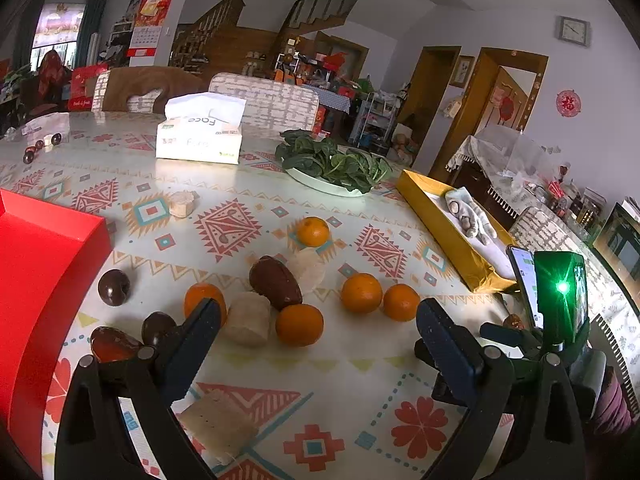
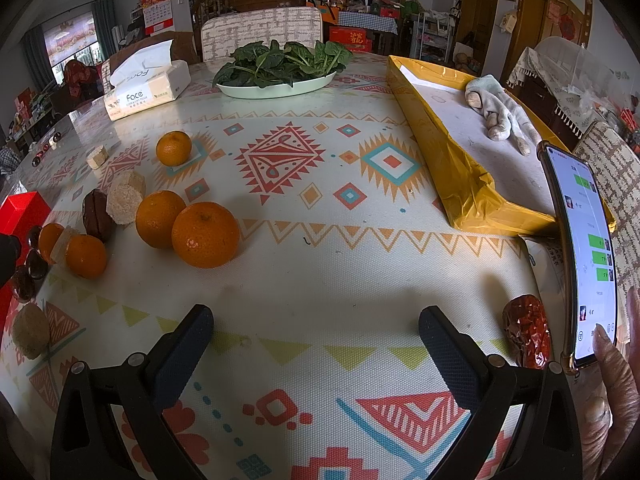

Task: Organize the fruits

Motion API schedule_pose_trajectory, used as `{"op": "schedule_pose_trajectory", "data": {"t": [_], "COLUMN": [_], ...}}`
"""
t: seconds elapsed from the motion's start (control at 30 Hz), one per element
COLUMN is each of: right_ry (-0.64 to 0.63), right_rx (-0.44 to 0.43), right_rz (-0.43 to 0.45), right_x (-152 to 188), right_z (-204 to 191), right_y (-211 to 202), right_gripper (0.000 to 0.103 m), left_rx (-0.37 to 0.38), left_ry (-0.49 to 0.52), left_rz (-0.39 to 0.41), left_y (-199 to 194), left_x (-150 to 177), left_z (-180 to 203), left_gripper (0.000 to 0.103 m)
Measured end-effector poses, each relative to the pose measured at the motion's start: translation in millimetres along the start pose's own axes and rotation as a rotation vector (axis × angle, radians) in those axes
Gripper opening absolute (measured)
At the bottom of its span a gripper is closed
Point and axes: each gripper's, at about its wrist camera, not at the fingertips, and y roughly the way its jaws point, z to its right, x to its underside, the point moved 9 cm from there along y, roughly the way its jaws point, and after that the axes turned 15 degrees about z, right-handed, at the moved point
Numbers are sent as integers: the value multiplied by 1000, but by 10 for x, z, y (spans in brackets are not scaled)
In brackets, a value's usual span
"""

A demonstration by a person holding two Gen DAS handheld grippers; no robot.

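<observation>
At the far left stands a red box, its open side toward the fruit. Just beside it lie dark round fruits, glossy and likely to roll and slip; each wants a pinch across its widest part. The left gripper hangs low over the table, jaws spread wide and holding nothing, its left finger partly covering one orange. Next comes a tight cluster: a pale cake touching a brown oval fruit, with a second orange just in front. The cakes look crumbly, so I would keep the fingers off them. Further right sit two oranges side by side, firm, fairly light and round; the rind should give grip, so take one across its middle, approaching from the free side so its neighbour is not nudged away. One more orange sits alone, further back.

The right gripper is likewise spread and empty, over bare cloth. To its right lies a wrinkled red date, probably soft and a little sticky, best held lightly along its short axis. Beyond it a phone stands upright with a finger at its screen, beside the gold tray
</observation>
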Motion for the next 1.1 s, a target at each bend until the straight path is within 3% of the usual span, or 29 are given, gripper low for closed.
{"op": "schedule_pose_trajectory", "data": {"t": [1.1], "right_ry": [0], "right_rx": [0], "right_rz": [0], "right_x": [0], "right_z": [0], "right_y": [0], "right_gripper": [103], "left_rx": [10], "left_ry": [-3], "left_rz": [-13], "left_y": [39], "left_x": [76], "left_z": [14], "left_gripper": [98]}}
